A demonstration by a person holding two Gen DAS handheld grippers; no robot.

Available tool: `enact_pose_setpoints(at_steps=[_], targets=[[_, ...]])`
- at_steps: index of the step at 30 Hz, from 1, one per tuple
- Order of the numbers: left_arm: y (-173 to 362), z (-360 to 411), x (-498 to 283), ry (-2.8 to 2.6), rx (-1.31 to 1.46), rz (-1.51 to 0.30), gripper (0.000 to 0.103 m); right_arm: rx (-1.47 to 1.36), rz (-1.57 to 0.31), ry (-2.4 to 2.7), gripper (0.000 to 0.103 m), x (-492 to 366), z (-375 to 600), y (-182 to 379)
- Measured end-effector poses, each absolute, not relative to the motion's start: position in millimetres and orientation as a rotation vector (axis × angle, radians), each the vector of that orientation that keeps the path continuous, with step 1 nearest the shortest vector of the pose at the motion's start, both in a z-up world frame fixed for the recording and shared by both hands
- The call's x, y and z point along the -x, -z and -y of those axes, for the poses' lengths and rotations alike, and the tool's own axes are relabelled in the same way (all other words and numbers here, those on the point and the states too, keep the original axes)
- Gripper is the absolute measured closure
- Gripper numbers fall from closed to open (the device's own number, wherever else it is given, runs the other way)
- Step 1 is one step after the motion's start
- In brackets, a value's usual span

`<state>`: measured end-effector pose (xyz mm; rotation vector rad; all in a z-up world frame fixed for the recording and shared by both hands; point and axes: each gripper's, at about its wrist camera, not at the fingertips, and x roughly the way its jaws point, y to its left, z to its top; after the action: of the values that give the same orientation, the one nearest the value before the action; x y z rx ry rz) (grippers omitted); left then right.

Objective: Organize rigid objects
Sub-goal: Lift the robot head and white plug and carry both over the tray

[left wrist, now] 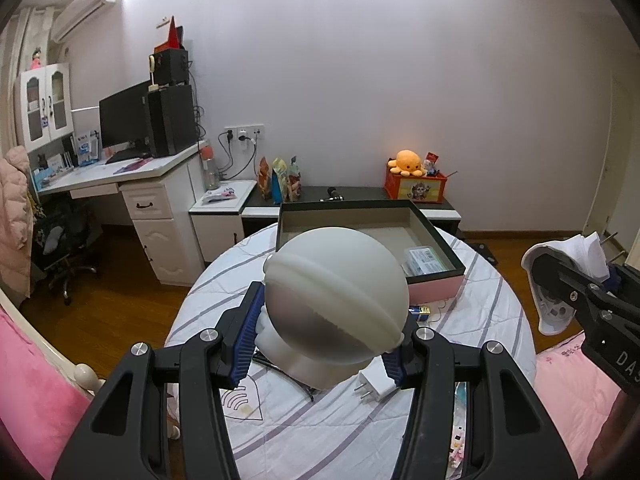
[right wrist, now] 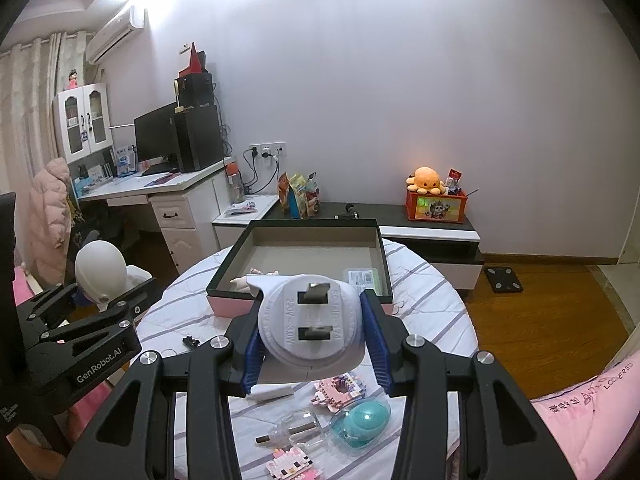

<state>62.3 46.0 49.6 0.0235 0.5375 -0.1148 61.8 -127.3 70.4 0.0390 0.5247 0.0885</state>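
Gripping a white dome-headed lamp (left wrist: 336, 300) between its blue pads, the left gripper (left wrist: 324, 340) fills the lower centre of its frame, jaws part-way closed on the lamp's neck, raised above the round table (left wrist: 492, 292) in its striped cloth. Beyond the lamp sits the open box (left wrist: 360, 210), its dark rim near the table's far edge, a small packet (left wrist: 424, 260) in its right corner. At centre of its own frame the right gripper (right wrist: 312, 332) clamps a white plug-in night light (right wrist: 310, 320) (prongs facing the camera), just short of the box's pink front wall (right wrist: 232, 306). Toys (right wrist: 336, 388) and a white charger (left wrist: 374, 386) lie on the cloth below; bare floor (right wrist: 540, 320) opens at right.
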Motion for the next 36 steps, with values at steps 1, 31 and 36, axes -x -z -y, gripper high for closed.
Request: enact_pose_setpoints(at_steps=[1,31,36], targets=[[-50,-45,-64,0.115,-0.025,-0.539,0.05,-0.038,-0.528,-0.088,0.058,-63,127,-70],[10,-5,-314,0.126,-0.071,-0.778,0.05,0.03,-0.716,-0.081,0.058,-284,142,-12],[37,0,-340,0.107,-0.103,-0.866,0.05,0.079,-0.79,-0.107,0.058,-313,136,17]])
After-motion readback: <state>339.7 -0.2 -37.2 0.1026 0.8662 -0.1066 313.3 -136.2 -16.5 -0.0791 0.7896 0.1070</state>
